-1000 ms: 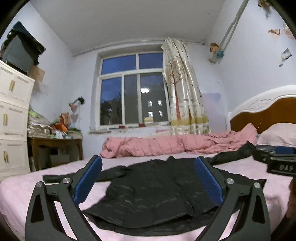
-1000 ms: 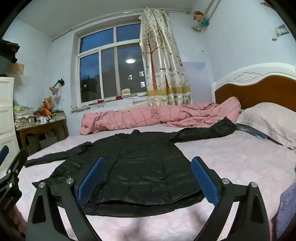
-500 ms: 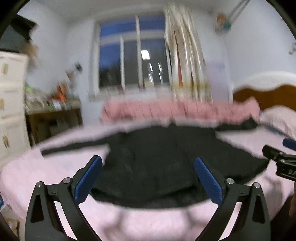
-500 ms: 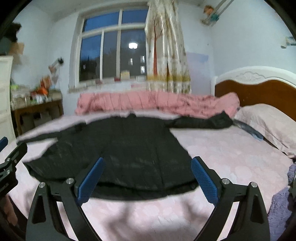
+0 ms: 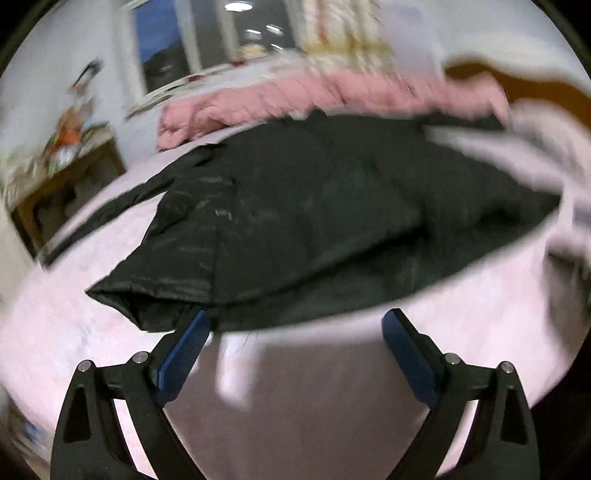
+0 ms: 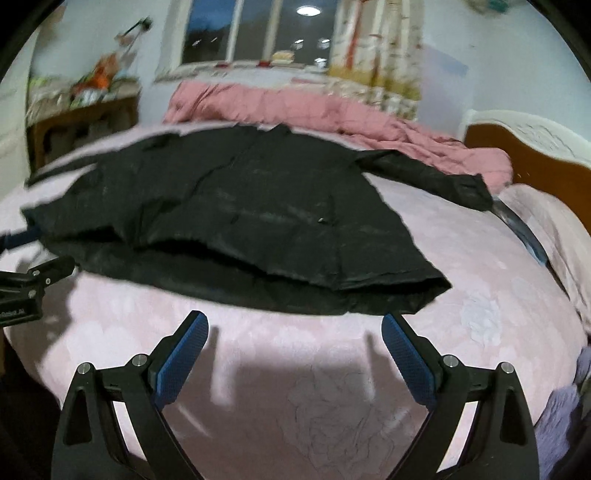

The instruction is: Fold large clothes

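Note:
A large black jacket (image 5: 314,214) (image 6: 236,206) lies spread flat on the pink bed sheet (image 5: 303,398) (image 6: 314,369), sleeves stretched out to both sides. My left gripper (image 5: 295,325) is open just short of the jacket's hem near its left bottom corner, and its left fingertip (image 5: 195,325) reaches the hem's edge. My right gripper (image 6: 295,325) is open a little in front of the hem near the right bottom corner (image 6: 428,291), apart from the cloth. In the right wrist view the left gripper (image 6: 33,280) shows at the left edge.
A rolled pink quilt (image 6: 332,114) lies along the far side of the bed below the window (image 6: 258,33). The wooden headboard (image 6: 524,155) and a pillow (image 6: 554,221) are at the right. A cluttered wooden desk (image 6: 81,110) stands at the left.
Both grippers have tilted down and moved in close to the jacket's bottom hem. They were higher and farther back before. Both stay open.

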Motion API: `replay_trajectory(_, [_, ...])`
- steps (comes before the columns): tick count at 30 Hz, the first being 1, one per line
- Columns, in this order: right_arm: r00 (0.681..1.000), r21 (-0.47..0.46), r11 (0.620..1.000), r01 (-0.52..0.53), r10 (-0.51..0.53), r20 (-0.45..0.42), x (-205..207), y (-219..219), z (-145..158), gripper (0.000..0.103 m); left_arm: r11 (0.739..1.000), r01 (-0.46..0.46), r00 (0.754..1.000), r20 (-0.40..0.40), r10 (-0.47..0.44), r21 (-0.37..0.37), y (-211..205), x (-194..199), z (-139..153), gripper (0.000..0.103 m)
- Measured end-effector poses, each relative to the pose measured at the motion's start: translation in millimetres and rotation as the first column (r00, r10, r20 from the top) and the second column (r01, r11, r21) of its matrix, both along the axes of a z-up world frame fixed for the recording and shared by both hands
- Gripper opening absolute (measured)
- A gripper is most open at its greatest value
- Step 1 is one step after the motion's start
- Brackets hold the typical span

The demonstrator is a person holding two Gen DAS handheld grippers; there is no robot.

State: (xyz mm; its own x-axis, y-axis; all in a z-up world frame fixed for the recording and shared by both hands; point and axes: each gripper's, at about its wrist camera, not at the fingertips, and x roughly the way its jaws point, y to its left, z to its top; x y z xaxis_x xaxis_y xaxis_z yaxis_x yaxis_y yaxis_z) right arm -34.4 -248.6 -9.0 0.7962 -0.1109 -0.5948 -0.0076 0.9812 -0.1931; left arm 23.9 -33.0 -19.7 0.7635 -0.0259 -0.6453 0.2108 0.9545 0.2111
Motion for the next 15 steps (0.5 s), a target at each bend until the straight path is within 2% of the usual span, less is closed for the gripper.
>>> replay_trajectory(2, [1.0, -0.041, 0.999, -0.013, 0.012, -0.006, 1.9, 0.0, -1.3, 0.096, 0.998, 0.035, 0.999, 0.011, -0.036, 0.059, 2.1, -4.9, 2.7, 0.097])
replay_trajectory(5, [0.997, -0.101, 0.994, -0.044, 0.037, -0.071, 14.3, -1.6, -9.6, 0.096, 0.989, 0.066, 0.998, -0.01, -0.065, 0.132, 7.9, -2.6, 8.4, 0.101])
replay_trajectory(7, [0.994, -0.109, 0.992, -0.059, 0.048, -0.102, 24.0, -4.1, -13.4, 0.097, 0.977, 0.056, 0.998, -0.001, -0.056, 0.205, 9.9, 6.6, 6.2, 0.102])
replay_trajectory(9, [0.996, -0.109, 0.994, -0.026, 0.017, -0.09, 35.3, -10.7, -11.9, 0.097, 0.967, 0.035, 0.999, 0.024, -0.042, 0.252, 13.8, 19.2, 3.4, 0.103])
replay_trajectory(12, [0.997, -0.178, 0.983, 0.041, -0.051, -0.052, 54.6, -17.6, -14.1, 0.097, 0.972, 0.028, 0.998, 0.046, -0.04, 0.234, 21.6, 38.7, 5.1, 0.1])
replay_trajectory(13, [0.997, -0.185, 0.982, 0.049, -0.058, -0.044, 58.5, -19.3, -14.7, 0.093, 0.973, 0.019, 0.998, 0.057, -0.033, 0.228, 24.4, 44.2, 6.1, 0.096])
replay_trajectory(14, [0.998, -0.182, 0.982, 0.051, -0.057, -0.024, 62.1, -22.4, -14.0, 0.086, 0.973, 0.008, 0.997, 0.071, -0.025, 0.232, 26.7, 48.7, 6.9, 0.078])
replay_trajectory(15, [0.999, -0.182, 0.982, 0.05, -0.053, -0.01, 64.7, -25.4, -13.2, 0.058, 0.971, 0.004, 0.997, 0.079, -0.024, 0.24, 28.5, 51.7, 6.8, 0.05])
